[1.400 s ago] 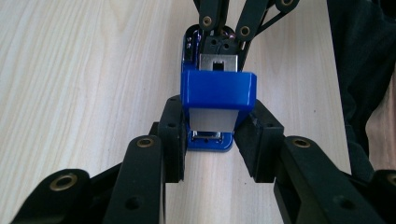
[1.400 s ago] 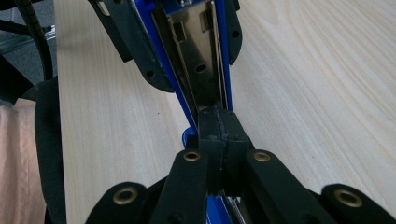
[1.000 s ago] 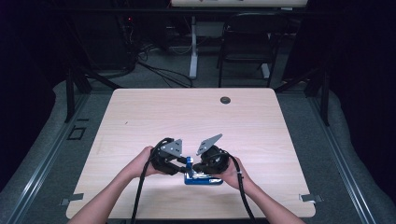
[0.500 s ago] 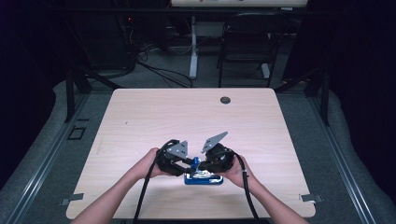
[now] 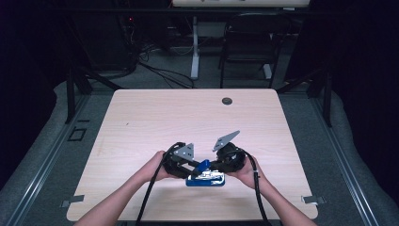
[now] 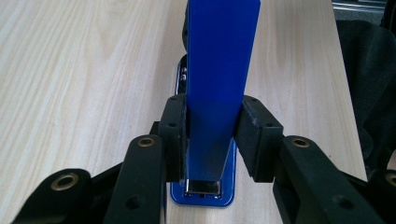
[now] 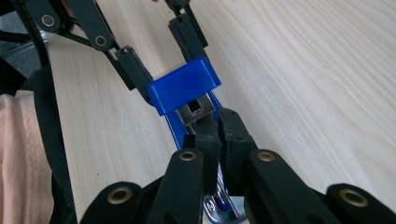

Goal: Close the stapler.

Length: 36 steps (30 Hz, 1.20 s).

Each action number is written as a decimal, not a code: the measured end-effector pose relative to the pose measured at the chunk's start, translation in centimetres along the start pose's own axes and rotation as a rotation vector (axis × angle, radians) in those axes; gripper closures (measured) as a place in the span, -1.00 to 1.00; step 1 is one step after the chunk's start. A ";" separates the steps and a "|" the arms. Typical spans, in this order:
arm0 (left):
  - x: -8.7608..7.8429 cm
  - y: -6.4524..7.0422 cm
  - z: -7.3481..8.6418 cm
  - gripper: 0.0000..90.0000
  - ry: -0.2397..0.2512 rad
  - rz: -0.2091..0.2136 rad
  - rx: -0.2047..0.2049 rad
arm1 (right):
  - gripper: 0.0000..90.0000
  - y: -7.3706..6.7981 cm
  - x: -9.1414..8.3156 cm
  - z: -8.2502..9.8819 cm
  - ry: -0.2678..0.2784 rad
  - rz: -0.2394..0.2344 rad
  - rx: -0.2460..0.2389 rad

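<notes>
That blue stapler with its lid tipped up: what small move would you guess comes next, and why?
Probably the right gripper eases the metal staple rail a little further out. The left gripper is clamped on the raised blue top, so the stapler is open, and the right jaws pinch near that rail's end, above the blue base on the wooden table.

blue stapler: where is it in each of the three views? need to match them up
High view: blue stapler at the table's near edge, between both grippers.
Left gripper view: centre, its raised top clamped between the left gripper pads.
Right gripper view: centre, raised top ahead of the right gripper.
Shared landmark: the light wood table.
</notes>
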<state>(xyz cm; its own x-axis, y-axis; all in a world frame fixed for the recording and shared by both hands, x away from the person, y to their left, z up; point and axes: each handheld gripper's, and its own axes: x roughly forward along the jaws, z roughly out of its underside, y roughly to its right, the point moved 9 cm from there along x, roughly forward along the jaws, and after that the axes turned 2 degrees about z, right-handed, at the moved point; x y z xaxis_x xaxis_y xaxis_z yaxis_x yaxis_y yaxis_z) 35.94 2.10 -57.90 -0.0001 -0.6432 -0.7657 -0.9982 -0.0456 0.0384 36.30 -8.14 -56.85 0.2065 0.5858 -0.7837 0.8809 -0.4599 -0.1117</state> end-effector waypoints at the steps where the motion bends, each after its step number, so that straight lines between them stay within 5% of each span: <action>1: 0.0 0.0 0.0 0.45 0.000 0.000 -0.001 | 0.95 0.1 -0.1 0.0 0.009 0.002 0.011; 16: 1.1 -0.2 1.0 0.43 -0.053 0.009 -0.040 | 0.94 1.3 -1.9 0.0 0.004 0.030 0.054; 22: 1.4 -0.3 1.6 0.42 -0.084 0.016 -0.053 | 0.93 1.8 -3.0 -0.4 0.043 0.049 0.065; 28: 1.9 -0.3 1.9 0.40 -0.092 0.012 -0.077 | 0.92 1.6 -3.9 -1.2 0.094 0.056 0.067; 36: 1.9 -0.4 2.5 0.36 -0.119 0.017 -0.079 | 0.91 0.8 -3.6 -1.4 0.070 0.034 0.039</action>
<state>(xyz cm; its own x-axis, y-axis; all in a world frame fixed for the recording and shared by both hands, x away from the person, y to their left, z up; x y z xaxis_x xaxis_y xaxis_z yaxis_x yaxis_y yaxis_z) 36.22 2.78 -60.98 -0.0283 -0.5496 -0.8349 -0.9902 -0.0987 0.0985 36.85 -9.66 -53.22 0.2670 0.6140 -0.7428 0.8558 -0.5054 -0.1102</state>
